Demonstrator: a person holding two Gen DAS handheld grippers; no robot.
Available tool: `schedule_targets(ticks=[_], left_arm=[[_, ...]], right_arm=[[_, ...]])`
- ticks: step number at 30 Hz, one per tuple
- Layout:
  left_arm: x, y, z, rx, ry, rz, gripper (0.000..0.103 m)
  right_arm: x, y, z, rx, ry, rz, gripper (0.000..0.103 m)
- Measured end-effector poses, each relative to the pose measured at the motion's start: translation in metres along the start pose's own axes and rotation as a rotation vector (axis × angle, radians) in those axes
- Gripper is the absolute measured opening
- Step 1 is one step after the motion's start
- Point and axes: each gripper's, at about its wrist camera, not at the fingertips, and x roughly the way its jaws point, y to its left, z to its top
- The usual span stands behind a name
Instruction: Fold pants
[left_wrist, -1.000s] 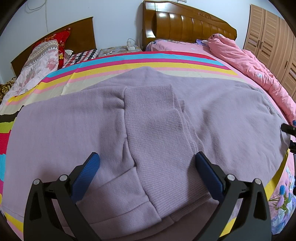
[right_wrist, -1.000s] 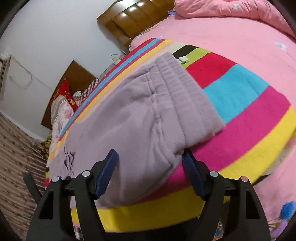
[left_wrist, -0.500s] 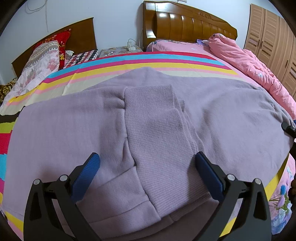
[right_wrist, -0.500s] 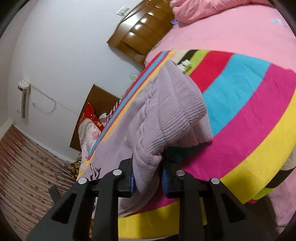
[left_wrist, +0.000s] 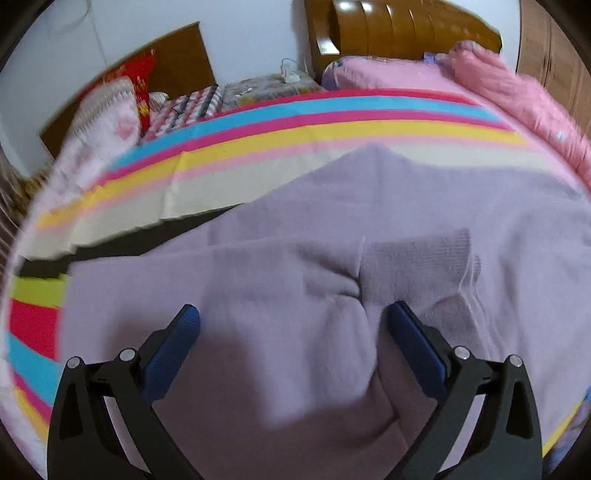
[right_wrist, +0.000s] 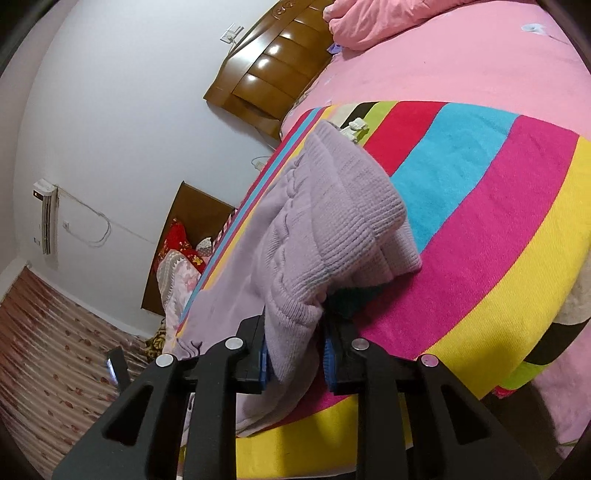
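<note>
Lilac knit pants (left_wrist: 332, 258) lie spread across the striped blanket on the bed. In the left wrist view my left gripper (left_wrist: 291, 328) hovers open just above the cloth, its blue pads apart over a fold beside a ribbed cuff (left_wrist: 417, 262); nothing is pinched. In the right wrist view my right gripper (right_wrist: 295, 354) is shut on the pants (right_wrist: 317, 229) at the ribbed waistband corner, which is bunched and lifted off the blanket between the blue pads (right_wrist: 264, 363).
The striped blanket (right_wrist: 480, 192) covers the bed near its front edge. A pink quilt (left_wrist: 517, 96) is heaped at the far right, pillows (left_wrist: 107, 110) on the left. Wooden headboards (left_wrist: 399, 26), a nightstand (left_wrist: 266, 88) and a wardrobe (left_wrist: 550, 66) stand behind.
The right gripper closed on the pants' waistband corner and raised it. The left gripper shifted left over the cloth, so the ribbed cuff now sits right of its jaws; it stayed open.
</note>
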Motion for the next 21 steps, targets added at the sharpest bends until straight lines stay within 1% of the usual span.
schedule_targets(ticks=[2,3,4,6,7,8,9,10,11,12,13,14,16,17,18,19,20,21], left_arm=[[0.001,0.005,-0.001,-0.013,0.005,-0.02,0.102],[0.001,0.006,-0.002,-0.015,0.001,-0.021,0.102],[-0.005,0.007,-0.004,-0.023,-0.012,-0.005,0.102],[-0.024,0.006,-0.011,-0.042,-0.079,0.024,0.101],[-0.037,0.006,-0.017,-0.046,-0.127,0.026,0.101],[-0.044,0.004,-0.022,-0.048,-0.156,0.016,0.101],[-0.048,0.002,-0.027,-0.048,-0.167,0.005,0.101],[-0.043,-0.005,-0.035,-0.029,-0.142,-0.003,0.101],[-0.031,-0.014,-0.039,0.021,-0.092,-0.008,0.102],[-0.026,-0.02,-0.046,0.051,-0.105,-0.011,0.102],[-0.027,-0.017,-0.047,0.027,-0.122,-0.021,0.102],[-0.026,-0.011,-0.045,0.004,-0.108,-0.049,0.102],[-0.026,-0.004,-0.044,-0.017,-0.097,-0.079,0.102],[-0.031,-0.001,-0.046,-0.03,-0.108,-0.068,0.102],[-0.04,0.005,-0.048,-0.056,-0.141,-0.057,0.101],[-0.053,0.017,-0.051,-0.099,-0.195,-0.084,0.101],[-0.064,0.03,-0.055,-0.146,-0.233,-0.124,0.101],[-0.073,0.042,-0.059,-0.192,-0.263,-0.141,0.101]], right_arm=[[-0.001,0.0,-0.002,0.008,0.004,-0.002,0.022],[-0.001,0.001,-0.003,0.011,0.003,-0.005,0.022],[-0.001,0.003,-0.001,0.014,0.001,-0.008,0.023],[-0.001,0.002,0.0,0.031,0.003,0.006,0.023],[-0.001,0.001,0.0,0.04,0.008,0.009,0.023],[-0.001,0.001,0.002,0.043,0.009,0.008,0.023],[-0.001,0.002,0.002,0.04,0.006,0.001,0.023],[0.0,0.004,0.002,0.035,0.002,-0.008,0.023],[0.0,0.006,0.002,0.029,-0.004,-0.021,0.023],[0.001,0.007,0.002,0.031,-0.008,-0.028,0.023],[0.001,0.007,0.002,0.04,-0.012,-0.032,0.023],[0.001,0.009,0.0,0.044,-0.015,-0.036,0.023],[0.0,0.018,-0.002,0.026,-0.023,-0.063,0.022],[-0.001,0.027,-0.001,0.004,-0.033,-0.078,0.022],[-0.002,0.038,-0.001,-0.03,-0.046,-0.093,0.022],[-0.004,0.056,-0.001,-0.099,-0.066,-0.119,0.022],[-0.004,0.088,-0.002,-0.231,-0.095,-0.161,0.022],[-0.002,0.118,-0.006,-0.344,-0.118,-0.185,0.022]])
